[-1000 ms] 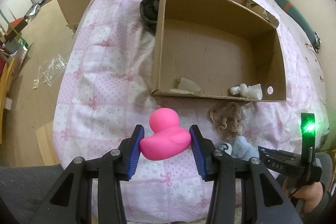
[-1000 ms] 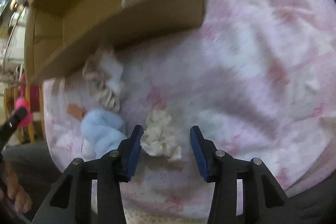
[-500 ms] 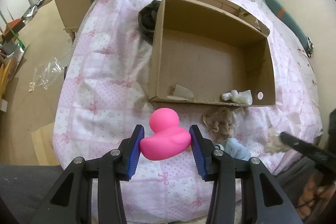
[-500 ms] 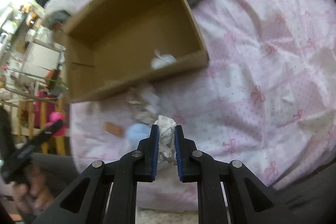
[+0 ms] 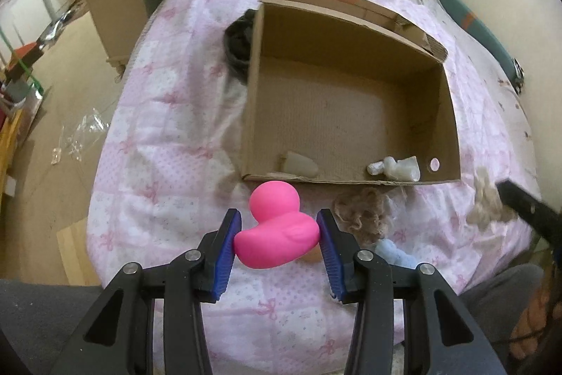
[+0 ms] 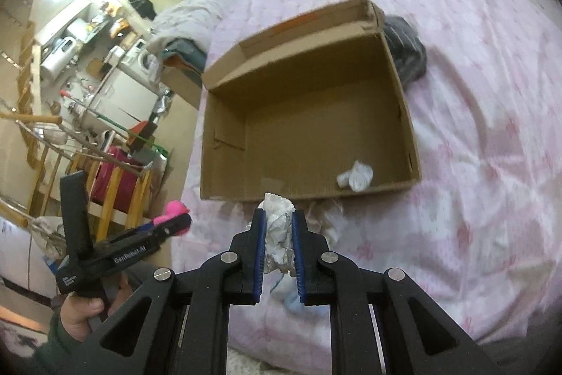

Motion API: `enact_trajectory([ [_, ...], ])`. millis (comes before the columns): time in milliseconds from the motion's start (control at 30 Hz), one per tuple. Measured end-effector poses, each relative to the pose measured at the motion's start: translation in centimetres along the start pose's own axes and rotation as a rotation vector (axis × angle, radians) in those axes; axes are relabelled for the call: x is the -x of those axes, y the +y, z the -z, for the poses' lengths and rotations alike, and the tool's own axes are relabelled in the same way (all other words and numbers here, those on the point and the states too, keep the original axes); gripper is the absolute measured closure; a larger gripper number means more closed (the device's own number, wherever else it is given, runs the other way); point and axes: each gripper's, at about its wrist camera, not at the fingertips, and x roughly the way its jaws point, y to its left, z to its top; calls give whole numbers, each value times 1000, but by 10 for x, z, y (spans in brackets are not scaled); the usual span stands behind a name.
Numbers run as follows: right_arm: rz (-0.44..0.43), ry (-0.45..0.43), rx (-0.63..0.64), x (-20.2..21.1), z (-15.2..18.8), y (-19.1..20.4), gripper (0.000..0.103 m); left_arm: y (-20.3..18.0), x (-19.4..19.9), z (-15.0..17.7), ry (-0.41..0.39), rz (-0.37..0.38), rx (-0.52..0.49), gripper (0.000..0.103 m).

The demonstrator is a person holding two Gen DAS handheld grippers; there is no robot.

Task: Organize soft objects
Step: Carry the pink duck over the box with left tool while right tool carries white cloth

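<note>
From the left wrist view, the left gripper [image 5: 279, 243] is pinching a pink duck [image 5: 277, 234] between its blue fingers [image 5: 228, 250], holding it above the pink bed [image 5: 158, 143] just short of the box's near wall. Past it, the open cardboard box [image 5: 347, 101] is lying on the bed with a pale scrap [image 5: 298, 162] and a white bundle [image 5: 397, 167] against its near wall; only this view is showing the scrap. A tan frilly cloth [image 5: 365, 213] is lying just outside the box, a light blue cloth [image 5: 393, 253] nearer still. At the far right edge, the right gripper is appearing as a blurred dark bar.

From the right wrist view, the left gripper [image 6: 172, 222] is showing at the left, in a hand [image 6: 80, 311], duck [image 6: 174, 211] at its tip. In the middle, the right gripper [image 6: 277, 236] is squeezing a white crumpled cloth [image 6: 277, 227], its fingers [image 6: 259, 248] nearly together, just before the box [image 6: 305, 115]. This view alone is revealing the grip.
</note>
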Motion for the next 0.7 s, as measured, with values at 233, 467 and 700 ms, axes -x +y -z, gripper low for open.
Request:
enact_trajectory([
  [233, -15, -77, 25, -6, -11, -25, 87, -10, 6, -11, -72, -51, -35, 62],
  [467, 18, -96, 39, -17, -28, -32, 87, -22, 6, -33, -86, -50, -56, 62],
  [700, 47, -131, 59, -27, -44, -31, 87, -51, -2, -60, -154, -21, -131, 62],
])
